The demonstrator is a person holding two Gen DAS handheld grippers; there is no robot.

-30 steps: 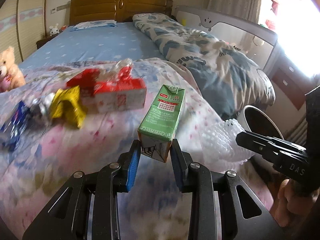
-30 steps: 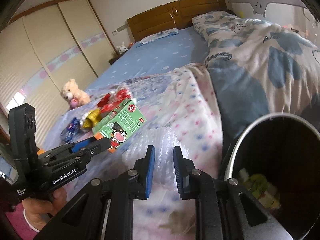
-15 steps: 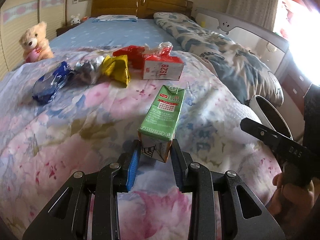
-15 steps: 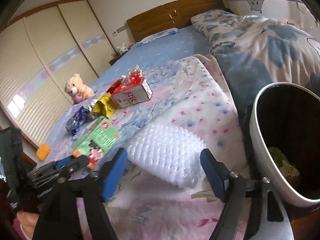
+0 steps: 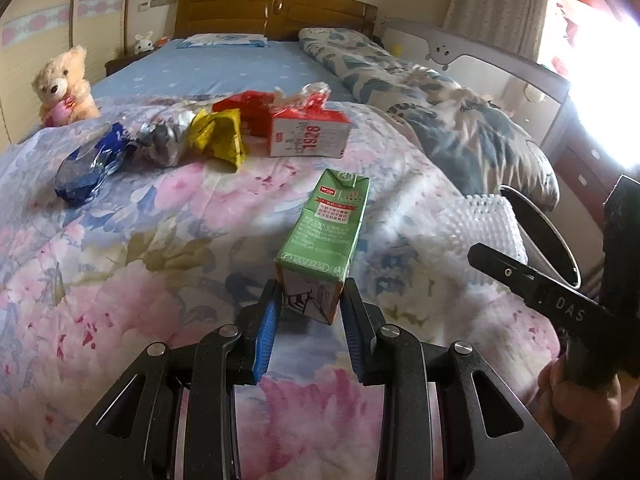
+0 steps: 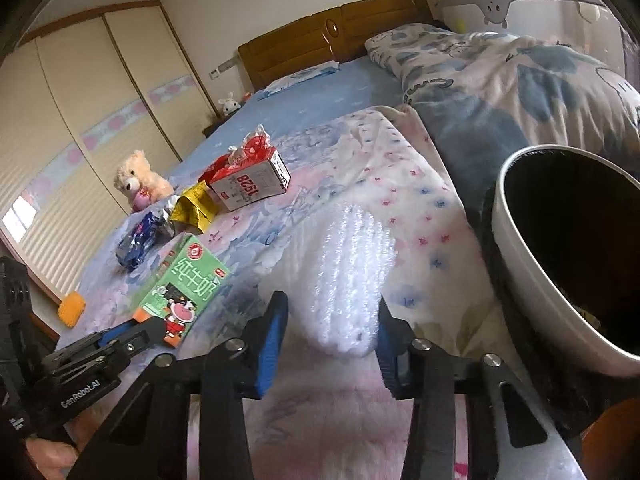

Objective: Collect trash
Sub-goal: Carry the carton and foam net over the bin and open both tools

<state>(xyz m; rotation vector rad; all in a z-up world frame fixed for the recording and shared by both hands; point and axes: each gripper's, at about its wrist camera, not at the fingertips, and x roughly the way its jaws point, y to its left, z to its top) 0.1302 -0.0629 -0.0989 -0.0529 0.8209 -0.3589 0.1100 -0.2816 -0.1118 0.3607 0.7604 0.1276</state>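
Observation:
My left gripper [image 5: 312, 292] is shut on the lower end of a green milk carton [image 5: 328, 232], held just above the flowered quilt [image 5: 120, 280]. The carton [image 6: 184, 284] also shows in the right wrist view, at the tip of the left gripper [image 6: 148, 330]. A white bubble-wrap piece [image 6: 344, 272] lies on the quilt beside the white trash bin [image 6: 520, 248]. My right gripper [image 6: 330, 312] straddles its near end with jaws closing. The right pad is at the wrap; a small gap shows at the left pad.
Further up the bed lie a red-and-white box [image 5: 308, 136], a yellow wrapper [image 5: 220, 136], a silver wrapper [image 5: 164, 140] and a blue wrapper [image 5: 92, 164]. A teddy bear [image 5: 64, 84] sits at the left. A rumpled duvet [image 6: 520, 80] lies behind the bin.
The right gripper let go of the bubble wrap, spread wide, and has now narrowed around it on the quilt. The left gripper swung toward the trash pile, still gripping the carton.

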